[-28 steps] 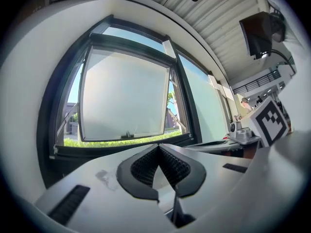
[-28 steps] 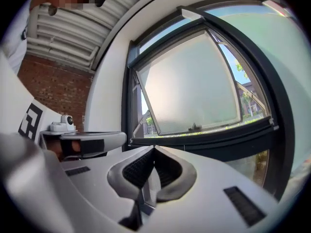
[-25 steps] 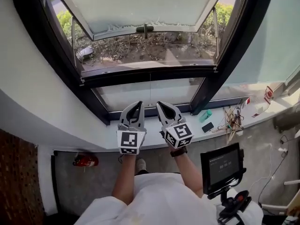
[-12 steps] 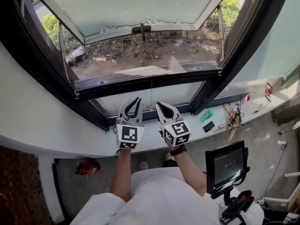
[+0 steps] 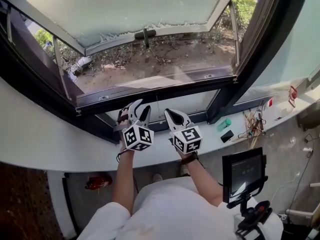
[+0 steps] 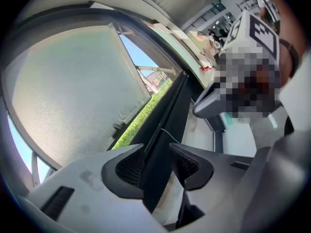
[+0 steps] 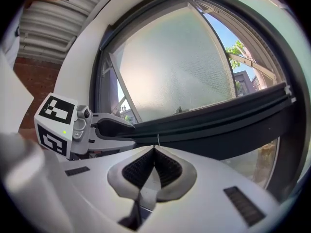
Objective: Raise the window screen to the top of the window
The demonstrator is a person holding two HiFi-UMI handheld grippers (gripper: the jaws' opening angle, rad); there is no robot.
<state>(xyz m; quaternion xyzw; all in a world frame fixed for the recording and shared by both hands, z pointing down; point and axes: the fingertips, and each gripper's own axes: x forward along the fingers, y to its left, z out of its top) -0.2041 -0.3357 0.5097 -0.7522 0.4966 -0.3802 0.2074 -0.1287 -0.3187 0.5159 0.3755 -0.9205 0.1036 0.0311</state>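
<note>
Head view: both tools sit side by side over the white curved sill (image 5: 60,144), tips near the dark horizontal window rail (image 5: 165,86).
Left grey two-jaw gripper (image 5: 137,107): jaws have just been opening and now stand apart, clamping nothing; the rail shows through the gap.
Right grey two-jaw gripper (image 5: 167,112): jaws pressed together, empty.
Window screen: mesh not discernible; only the rail and thin white cord (image 7: 158,140) show, low across the opening.
Cord at right tips: contact undecidable.
Frosted tilted-out sash (image 5: 135,9): top cut off.
</note>
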